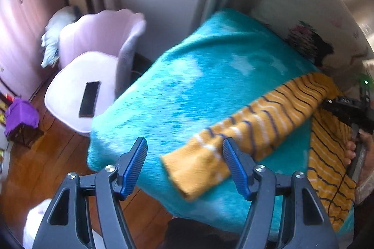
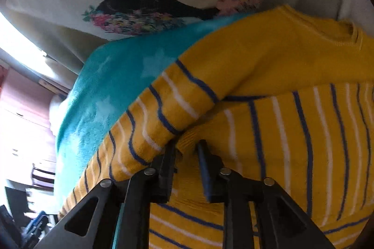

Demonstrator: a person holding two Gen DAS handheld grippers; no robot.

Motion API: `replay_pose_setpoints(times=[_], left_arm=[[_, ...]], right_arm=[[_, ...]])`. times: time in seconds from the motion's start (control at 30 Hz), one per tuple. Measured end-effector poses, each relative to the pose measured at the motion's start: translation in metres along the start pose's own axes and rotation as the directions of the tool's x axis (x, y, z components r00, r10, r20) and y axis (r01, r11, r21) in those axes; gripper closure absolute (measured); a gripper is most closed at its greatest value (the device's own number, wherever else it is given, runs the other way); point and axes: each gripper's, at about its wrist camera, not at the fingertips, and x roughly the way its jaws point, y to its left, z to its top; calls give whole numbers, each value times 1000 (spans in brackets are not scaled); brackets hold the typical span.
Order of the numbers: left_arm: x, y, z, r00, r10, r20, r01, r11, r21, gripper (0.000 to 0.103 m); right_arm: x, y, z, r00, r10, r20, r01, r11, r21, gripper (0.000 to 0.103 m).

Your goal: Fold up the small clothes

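Observation:
A mustard-yellow sweater (image 2: 292, 66) with blue and white stripes lies on a teal star-print blanket (image 1: 187, 76). Its long sleeve (image 1: 257, 127) stretches across the blanket toward the near edge. My left gripper (image 1: 184, 151) hovers open over the sleeve's cuff (image 1: 198, 169), with one blue pad on each side and neither touching it. My right gripper (image 2: 188, 147) is down on the sweater's body near the armpit. Its jaws stand a little apart, with a small ridge of knit between them and the sleeve draped over the left finger. In the left wrist view the right gripper sits at the far right.
A pink chair (image 1: 93, 43) with a black phone (image 1: 90, 99) on its seat stands left of the bed on the wooden floor (image 1: 46, 155). A floral-print pillow (image 2: 140, 15) lies beyond the blanket. A purple cloth (image 1: 21, 113) covers a box at far left. A hand (image 1: 353, 151) grips the right tool.

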Motion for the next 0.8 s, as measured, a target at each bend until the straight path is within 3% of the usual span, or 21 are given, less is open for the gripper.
replay_pose_setpoints(times=[0.13, 0.23, 0.33, 0.47, 0.53, 0.6, 0.67, 0.8], left_arm=[[6, 29, 4, 1000, 22, -12, -23, 997, -72, 36], [10, 45, 6, 999, 33, -21, -35, 993, -117, 36], [11, 55, 5, 999, 34, -23, -37, 989, -144, 36], [10, 69, 1, 999, 46, -28, -50, 983, -174, 36], [9, 82, -1, 998, 51, -32, -56, 976, -208, 36], [8, 94, -4, 998, 60, -33, -66, 970, -235, 36], [6, 106, -6, 996, 78, -29, -83, 963, -255, 36], [2, 121, -11, 995, 97, -27, -100, 954, -283, 36]], right_arm=[[-27, 54, -14, 996, -57, 73, 68, 986, -152, 77], [-40, 110, -41, 997, 55, 47, -39, 955, -293, 62], [-34, 154, -73, 988, 152, -39, -155, 909, -388, 61], [-16, 210, -122, 972, 177, -157, -235, 802, -549, 58], [-10, 239, -153, 966, 165, -200, -258, 700, -666, 48], [-5, 258, -177, 965, 151, -215, -262, 609, -749, 44], [-5, 277, -209, 977, 117, -176, -211, 500, -840, 37], [11, 296, -239, 995, 69, -70, -90, 363, -928, 34]])
